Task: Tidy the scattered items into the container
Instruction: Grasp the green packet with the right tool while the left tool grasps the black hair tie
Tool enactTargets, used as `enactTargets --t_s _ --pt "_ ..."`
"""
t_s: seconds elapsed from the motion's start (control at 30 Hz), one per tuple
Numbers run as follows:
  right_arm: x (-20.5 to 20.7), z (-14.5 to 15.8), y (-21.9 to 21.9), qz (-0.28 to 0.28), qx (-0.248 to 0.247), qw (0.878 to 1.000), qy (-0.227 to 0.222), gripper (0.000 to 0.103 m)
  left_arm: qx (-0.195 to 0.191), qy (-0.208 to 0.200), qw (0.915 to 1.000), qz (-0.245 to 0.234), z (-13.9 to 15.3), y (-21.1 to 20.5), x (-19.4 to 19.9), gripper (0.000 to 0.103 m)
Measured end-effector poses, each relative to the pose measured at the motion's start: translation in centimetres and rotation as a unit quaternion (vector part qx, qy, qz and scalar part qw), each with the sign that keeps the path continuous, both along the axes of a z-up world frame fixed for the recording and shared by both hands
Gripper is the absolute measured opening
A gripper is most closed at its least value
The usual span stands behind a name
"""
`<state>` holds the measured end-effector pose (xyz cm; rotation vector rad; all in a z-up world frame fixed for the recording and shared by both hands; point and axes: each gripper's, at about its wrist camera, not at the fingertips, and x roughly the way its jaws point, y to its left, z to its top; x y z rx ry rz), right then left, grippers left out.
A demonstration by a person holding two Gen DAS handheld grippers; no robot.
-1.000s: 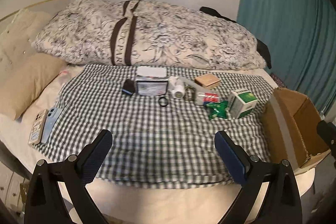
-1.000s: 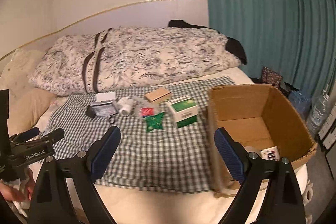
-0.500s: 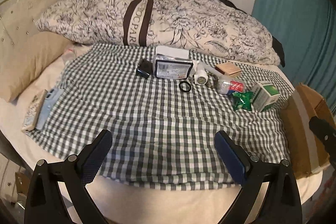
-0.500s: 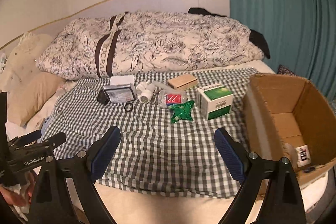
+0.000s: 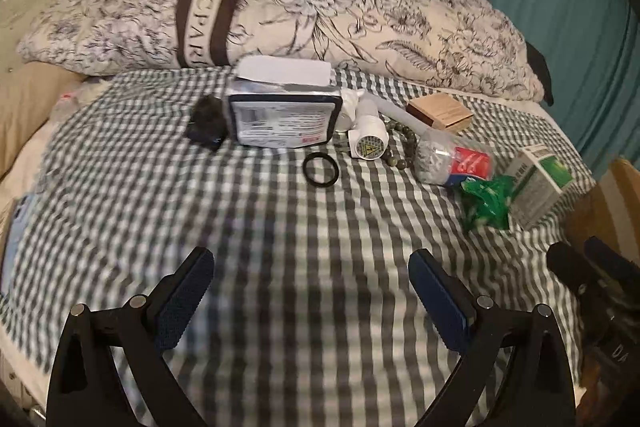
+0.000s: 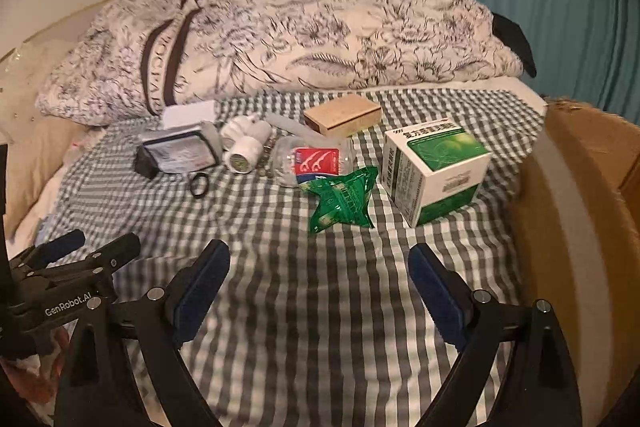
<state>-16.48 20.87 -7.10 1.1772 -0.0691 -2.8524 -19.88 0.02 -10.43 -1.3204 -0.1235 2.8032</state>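
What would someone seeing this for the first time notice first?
Probably the row of small clutter across the far part of the green checked cloth, with the green-and-white carton and the crinkled green packet standing out at its right end. Behind it lies a big floral duvet, and a cardboard box stands at the right edge. The left gripper and right gripper are open and empty.

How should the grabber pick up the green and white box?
Probably grip the green and white box from above, pads on its two flat side faces. It rests flat on the checked cloth, top face clear, and the open right gripper looks wide enough.
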Motion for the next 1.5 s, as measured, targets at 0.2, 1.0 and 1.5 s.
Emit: enactTargets --t_s 0.2,1.0,1.5 --pt "-4.7 -3.1 0.2 0.0 0.005 1.0 -0.024 0.091 0.0 -0.016 0.9998 0.011 -2.5 0.7 -4.6 0.1" --pt "-12.1 -8.9 0.3 -0.002 0.044 0.996 -0.073 0.05 -0.013 -0.022 0.9991 0.033 -6.8 0.2 -11.6 0.029" --pt "-7.7 -5.6 0.6 0.015 0.013 0.998 -0.067 0.042 -0.023 -0.019 0.9994 0.016 -2.3 -2.3 -5.7 0.006"
